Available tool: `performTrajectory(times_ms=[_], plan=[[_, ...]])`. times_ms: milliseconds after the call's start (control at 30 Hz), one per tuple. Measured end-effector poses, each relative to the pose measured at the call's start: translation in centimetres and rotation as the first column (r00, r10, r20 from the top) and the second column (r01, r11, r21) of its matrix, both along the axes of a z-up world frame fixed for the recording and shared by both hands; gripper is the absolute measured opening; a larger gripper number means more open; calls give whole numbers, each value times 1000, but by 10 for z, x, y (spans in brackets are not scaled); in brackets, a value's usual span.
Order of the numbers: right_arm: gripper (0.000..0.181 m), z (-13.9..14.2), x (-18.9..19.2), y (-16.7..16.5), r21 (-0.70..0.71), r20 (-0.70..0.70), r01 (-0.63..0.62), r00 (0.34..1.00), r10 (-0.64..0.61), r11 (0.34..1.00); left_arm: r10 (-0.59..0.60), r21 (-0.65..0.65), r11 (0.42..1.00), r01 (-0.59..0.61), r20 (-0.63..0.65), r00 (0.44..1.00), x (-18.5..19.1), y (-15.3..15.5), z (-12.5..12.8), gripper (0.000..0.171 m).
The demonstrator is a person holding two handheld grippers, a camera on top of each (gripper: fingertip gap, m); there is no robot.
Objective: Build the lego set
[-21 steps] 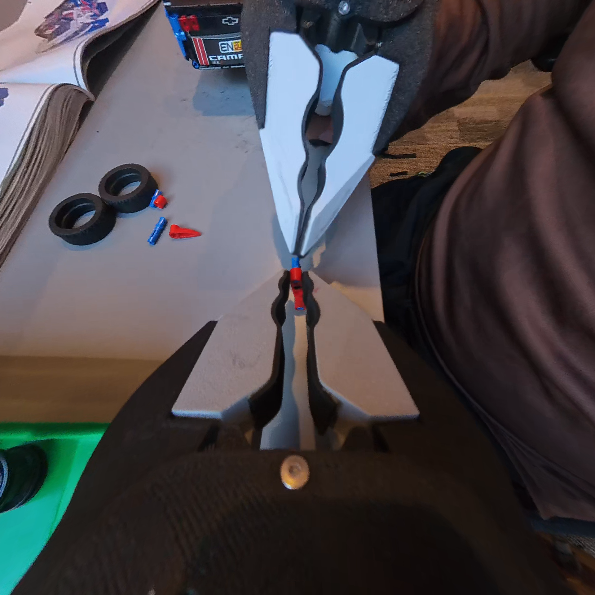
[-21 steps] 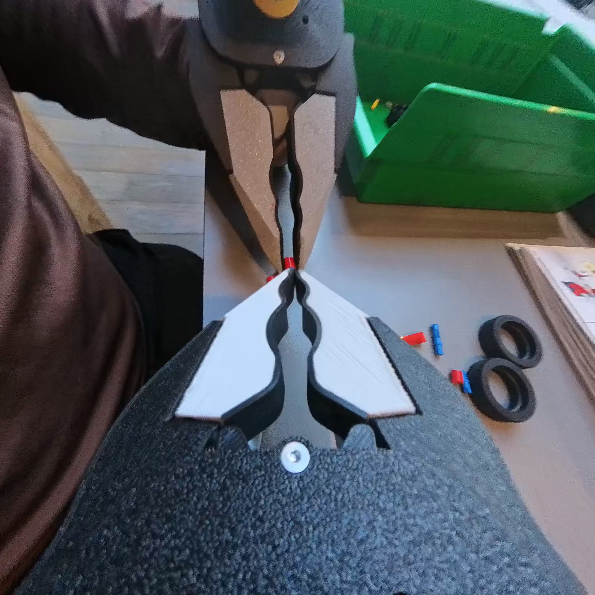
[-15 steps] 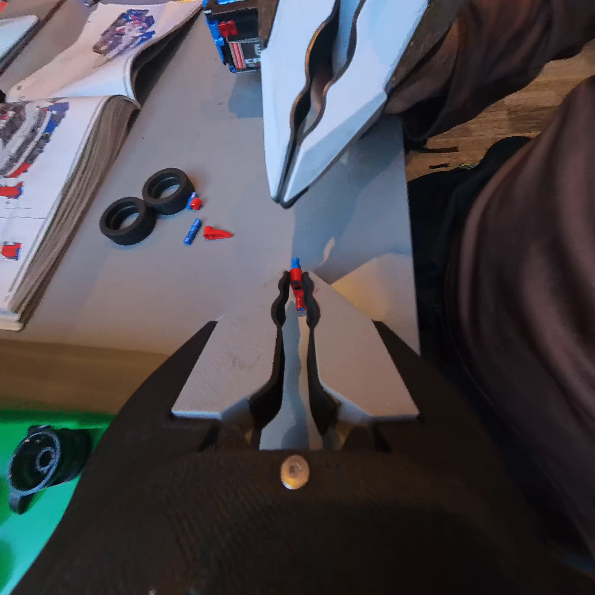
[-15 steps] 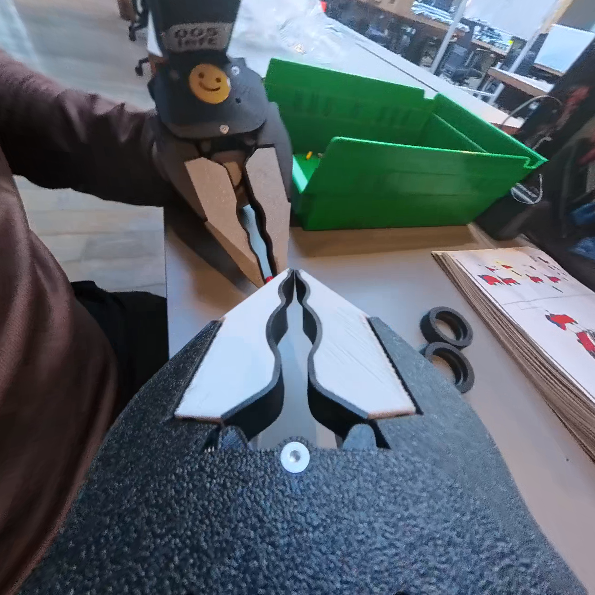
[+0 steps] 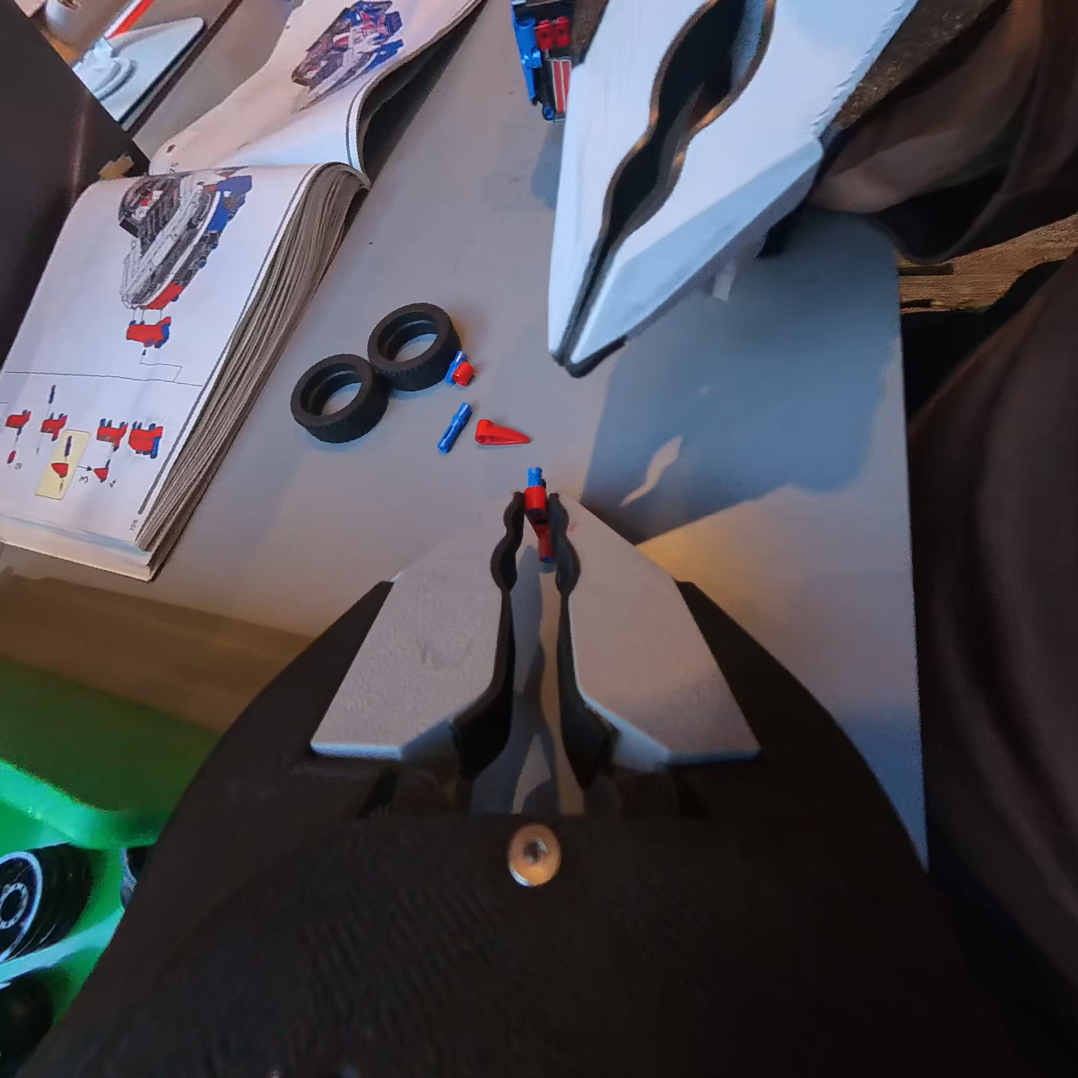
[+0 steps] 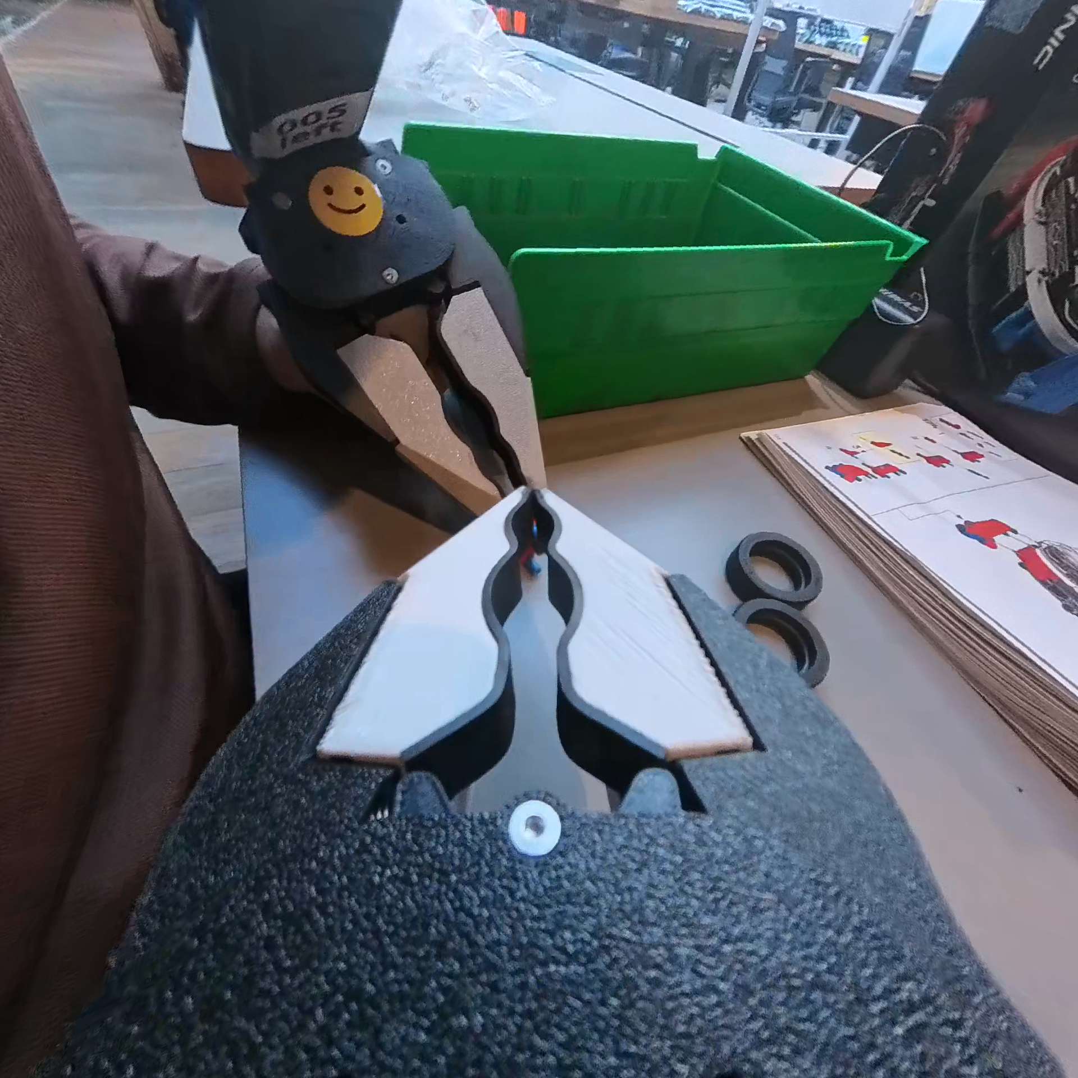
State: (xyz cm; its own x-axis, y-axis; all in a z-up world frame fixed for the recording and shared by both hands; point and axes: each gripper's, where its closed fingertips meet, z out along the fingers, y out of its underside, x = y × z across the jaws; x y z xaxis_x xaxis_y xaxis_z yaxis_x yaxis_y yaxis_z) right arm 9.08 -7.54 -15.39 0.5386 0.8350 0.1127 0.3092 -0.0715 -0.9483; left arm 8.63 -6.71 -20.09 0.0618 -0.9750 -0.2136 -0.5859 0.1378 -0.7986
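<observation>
My left gripper is shut on a small red Lego piece with a blue pin that sticks out past the tips, held above the grey table. My right gripper is shut and empty. In the left wrist view it hangs higher and farther off, apart from the piece. In the right wrist view the left gripper points at my tips, and the red and blue piece shows through the gap between my fingers.
Two black tyres, a blue pin, a red wedge piece and a small red and blue piece lie on the table. An open instruction book lies left, a part-built model behind, a green bin at the table end. Tip to tip, the grippers are about 5 centimetres apart.
The right gripper's tips were touching the blue pin end of the held piece; they have lifted up and away from it. The left gripper still holds the piece.
</observation>
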Motion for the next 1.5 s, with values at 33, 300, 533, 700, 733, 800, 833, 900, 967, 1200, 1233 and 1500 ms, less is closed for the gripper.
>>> performTrajectory(times_ms=[33, 300, 533, 700, 733, 800, 833, 900, 967, 1200, 1233, 1500], plan=[[0, 1, 0, 2, -5, -9, 3, 1000, -3, 1000, 0, -2, 1000, 0, 1, 1000, 0, 1, 0, 5], [0, -2, -5, 3, -7, 13, -10, 1000, 10, 1000, 27, 7, 1000, -27, -2, 1000, 1, 5, 0, 5], [0, 0, 18, 23, 30, 14, 171, 985, -172, 985, 40, 0, 999, -40, -1, 999, 0, 7, 0, 5], [0, -10, 39, 39, -8, 68, 319, 946, -317, 948, 62, 6, 998, -62, 1, 998, -2, 9, 0, 5], [0, -14, 39, 40, -18, 90, 331, 941, -328, 944, 64, 5, 998, -64, 2, 998, -3, 8, 0, 5], [6, -24, 39, 42, -39, 149, 344, 931, -334, 938, 60, 3, 998, -60, 4, 998, -6, 6, 1, 5], [10, -29, 39, 43, -47, 182, 349, 924, -335, 936, 64, 2, 998, -64, 5, 998, -8, 6, 1, 5], [12, -35, 37, 43, -52, 222, 350, 917, -331, 935, 82, 8, 997, -82, 5, 997, -12, 7, 1, 5], [12, -36, 38, 43, -54, 226, 355, 915, -335, 933, 96, 26, 995, -96, 4, 995, -16, 7, 1, 5], [17, -48, 36, 37, -140, 267, 351, 914, -306, 926, 96, -13, 995, -96, 7, 995, -17, 8, 1, 10], [17, -51, 35, 37, -158, 278, 351, 913, -299, 923, 98, -23, 995, -98, 12, 995, -17, 8, 2, 10], [21, -66, 31, 37, -232, 335, 352, 904, -265, 907, 105, -5, 994, -105, 28, 994, -17, 9, 4, 11]])
